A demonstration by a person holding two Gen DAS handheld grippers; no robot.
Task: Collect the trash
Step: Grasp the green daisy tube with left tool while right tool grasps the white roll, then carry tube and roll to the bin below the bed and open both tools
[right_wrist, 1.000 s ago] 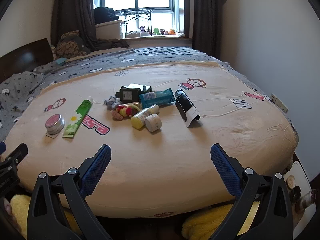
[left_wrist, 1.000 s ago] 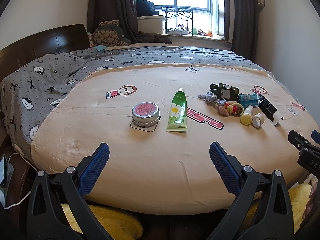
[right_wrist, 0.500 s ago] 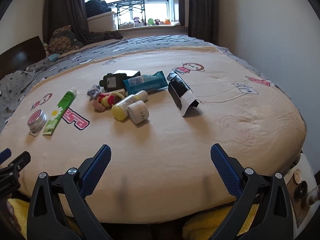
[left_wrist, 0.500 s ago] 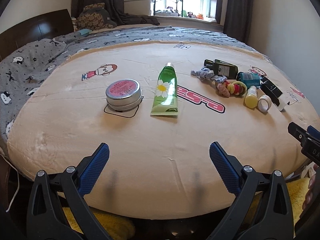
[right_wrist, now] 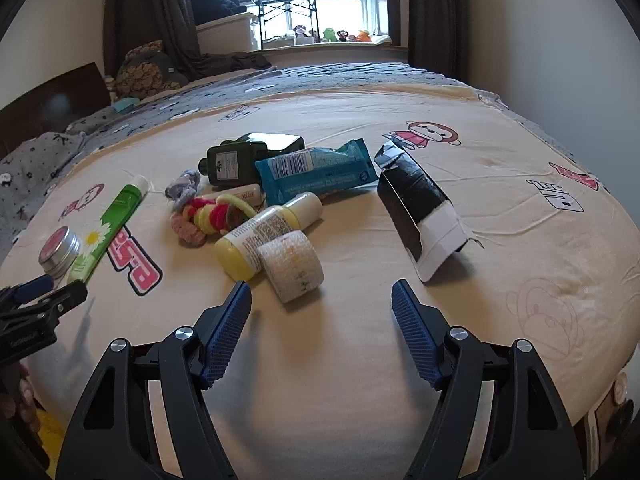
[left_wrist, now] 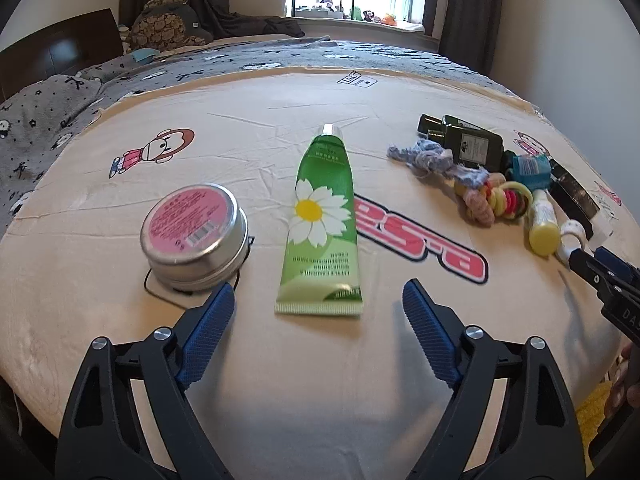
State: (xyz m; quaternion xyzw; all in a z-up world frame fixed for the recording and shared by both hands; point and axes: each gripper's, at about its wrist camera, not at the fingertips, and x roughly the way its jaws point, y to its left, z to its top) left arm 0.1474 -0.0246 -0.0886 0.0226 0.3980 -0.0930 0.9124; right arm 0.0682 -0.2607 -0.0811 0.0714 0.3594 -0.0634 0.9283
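Left gripper (left_wrist: 318, 304): jaws spread, empty, over the bed's (left_wrist: 320, 392) near edge, bare sheet beneath. Just ahead: green tube (left_wrist: 322, 226), round tin (left_wrist: 195, 236) left of it. Right gripper (right_wrist: 322, 300): jaws spread, empty, nearing tape roll (right_wrist: 291, 266) and yellow bottle (right_wrist: 266, 236). Beyond: torn black carton (right_wrist: 420, 210), blue wrapper (right_wrist: 316, 172), dark bottle (right_wrist: 234, 164).

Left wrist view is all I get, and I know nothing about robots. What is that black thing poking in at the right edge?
Observer: That's the right gripper. Its own camera shows its fingers spread wide with nothing between them.
Operator: What is it pointing at?
Observer: A pale roll lies just ahead of it, touching a yellow-capped bottle.
Operator: Any obvious trash over there?
Observer: Probably the torn black-and-white box. Its near end is ripped open, and it lies apart, to the right of the pile.
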